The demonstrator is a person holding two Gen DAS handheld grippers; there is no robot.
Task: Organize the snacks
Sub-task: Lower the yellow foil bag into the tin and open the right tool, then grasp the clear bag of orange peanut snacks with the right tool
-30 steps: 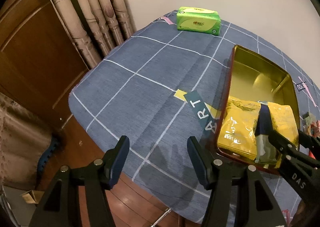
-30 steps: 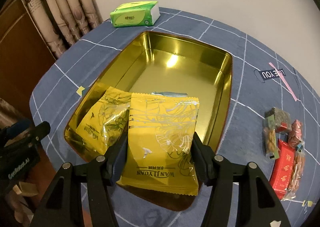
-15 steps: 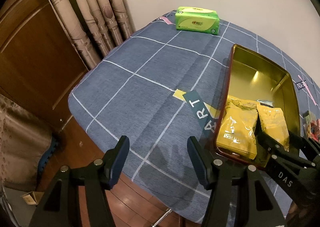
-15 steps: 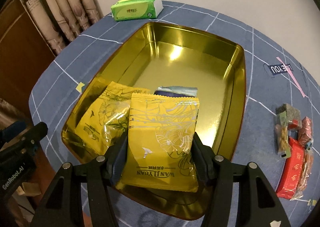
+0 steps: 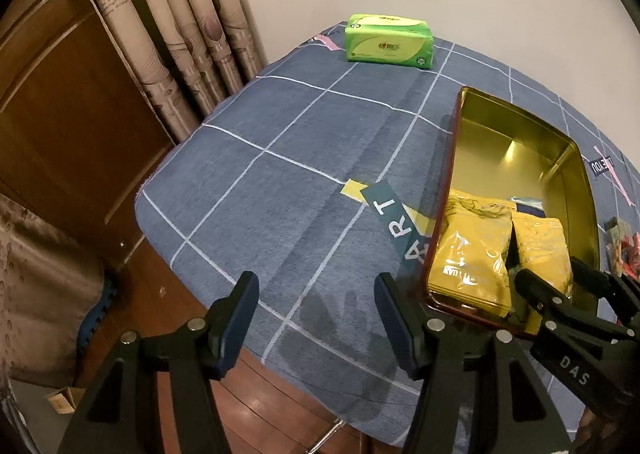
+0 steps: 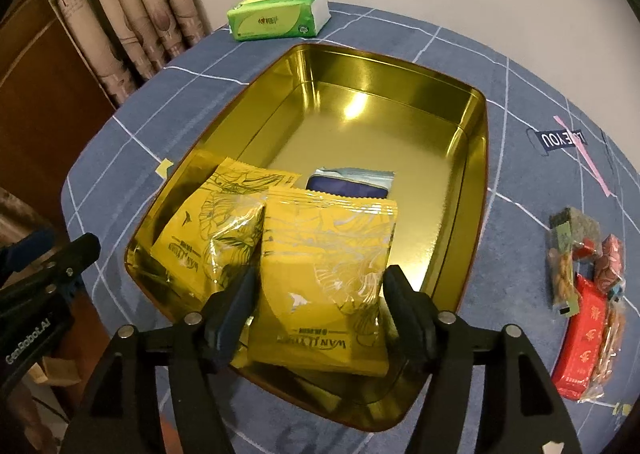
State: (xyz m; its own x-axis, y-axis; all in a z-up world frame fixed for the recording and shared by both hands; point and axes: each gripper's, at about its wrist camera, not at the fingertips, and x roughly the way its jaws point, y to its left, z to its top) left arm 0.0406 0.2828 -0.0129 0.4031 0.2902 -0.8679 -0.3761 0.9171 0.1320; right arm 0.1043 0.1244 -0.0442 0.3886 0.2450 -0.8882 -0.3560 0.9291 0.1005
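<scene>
On the blue grid-pattern tablecloth (image 5: 304, 157) sits one gold rectangular metal tin (image 6: 472, 189), open-topped. Inside it: two yellow foil snack packets and one dark blue packet (image 6: 348, 189) partly hidden behind them. First yellow packet (image 6: 208, 238) leans in the near-left corner of the tin. Second yellow packet (image 6: 324, 286) stands just right of it, overlapping its edge, bottom end at the tin's near wall.

Right gripper (image 6: 320, 302): jaws straddle the second yellow packet. They have just been opening; a thin gap shows at the right pad, left pad looks at the packet's edge, so the squeeze is off and the packet stands in the tin between them.

Left gripper (image 5: 316, 318): about half open, nothing between the jaws, hanging over the table's near edge left of the tin.

One green tissue pack (image 6: 280, 13) at the far side of the table. One small pile of mixed wrapped snacks (image 6: 584, 294), red wrappers among them, right of the tin; count unclear.

Versus a second ago: the packet now sits lower at the tin's near end, and the blue packet shows more.
</scene>
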